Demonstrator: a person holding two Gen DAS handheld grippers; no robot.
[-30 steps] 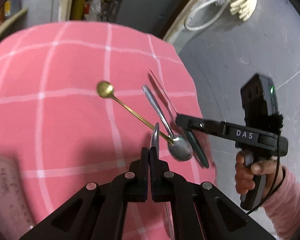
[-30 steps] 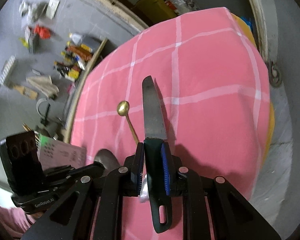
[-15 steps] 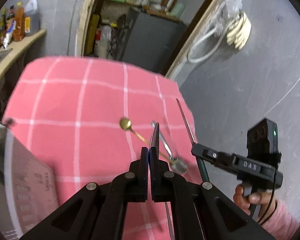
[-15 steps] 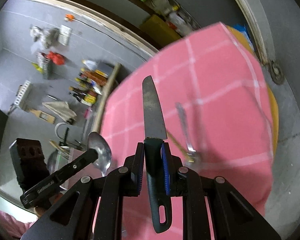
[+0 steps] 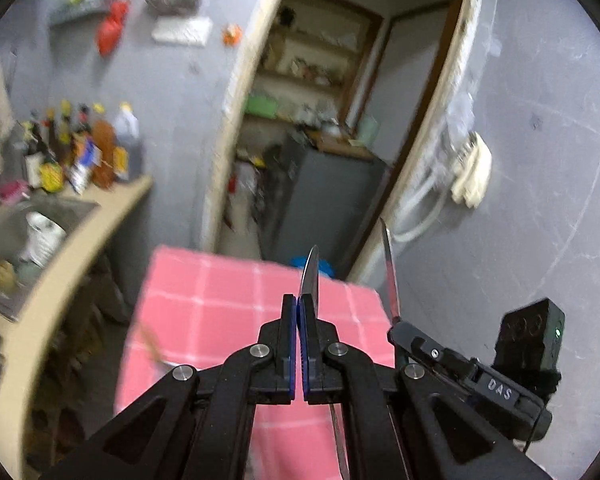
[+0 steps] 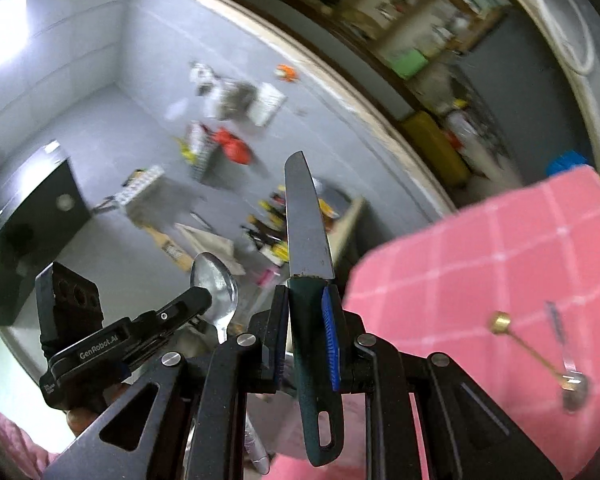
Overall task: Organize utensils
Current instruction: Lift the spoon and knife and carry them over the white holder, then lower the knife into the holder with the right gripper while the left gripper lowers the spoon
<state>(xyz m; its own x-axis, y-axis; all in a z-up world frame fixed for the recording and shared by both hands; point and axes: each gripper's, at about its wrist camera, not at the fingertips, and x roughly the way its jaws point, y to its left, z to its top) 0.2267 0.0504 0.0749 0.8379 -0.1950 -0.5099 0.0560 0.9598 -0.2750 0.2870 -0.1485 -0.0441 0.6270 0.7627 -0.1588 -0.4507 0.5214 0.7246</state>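
My left gripper (image 5: 299, 312) is shut on a silver spoon (image 5: 310, 276), seen edge-on, bowl pointing up; its bowl also shows in the right wrist view (image 6: 214, 286). My right gripper (image 6: 305, 304) is shut on a knife (image 6: 306, 224) by its dark green handle, blade pointing up; the blade also shows in the left wrist view (image 5: 390, 272). Both are lifted well above the pink checked tablecloth (image 6: 500, 264). A gold spoon (image 6: 520, 340) and a silver spoon (image 6: 568, 368) lie on the cloth at the right.
A counter with a sink (image 5: 40, 224) and several bottles (image 5: 80, 152) stands at the left. A doorway with shelves and a dark cabinet (image 5: 324, 192) lies beyond the table. Grey walls surround it.
Both grippers have risen and tilted up from the table, carrying the spoon and the knife. The cloth has dropped low in both views, and the room now fills them.
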